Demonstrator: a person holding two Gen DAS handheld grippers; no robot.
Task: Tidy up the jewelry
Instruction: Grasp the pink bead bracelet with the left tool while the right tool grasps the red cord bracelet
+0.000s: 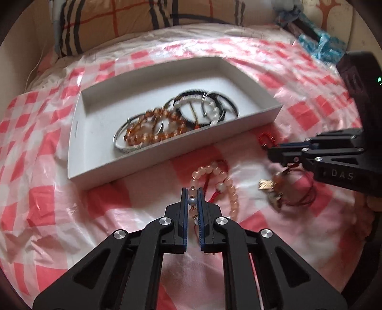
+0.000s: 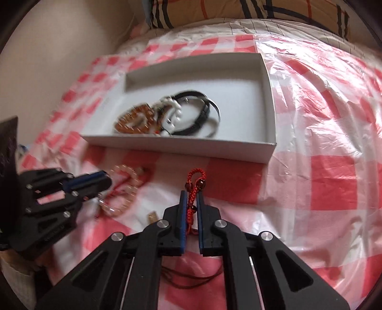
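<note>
A white box [image 1: 167, 152] [image 2: 181, 145] lies on the red-checked sheet and holds an amber bead bracelet [image 1: 155, 128] [image 2: 133, 120], a white bead strand [image 1: 213, 112], black bands [image 2: 203, 114] and a silver bangle [image 1: 124, 140]. My left gripper [image 1: 192, 190] [image 2: 105, 182] is shut on a pink bead bracelet [image 1: 214, 176] [image 2: 124, 188] in front of the box. My right gripper [image 2: 191, 193] [image 1: 269, 152] is shut on a red braided cord [image 2: 194, 183] [image 1: 266, 138] with dark beads, just before the box's front wall.
A gold square charm [image 1: 266, 184] [image 2: 152, 217] with thin red strings [image 1: 300, 200] lies under the right gripper. A plaid pillow [image 1: 143, 21] [image 2: 238, 12] lies behind the box. A blue wrapped bundle [image 1: 320, 43] lies at the far right. A beige wall [image 2: 47, 47] stands at the left.
</note>
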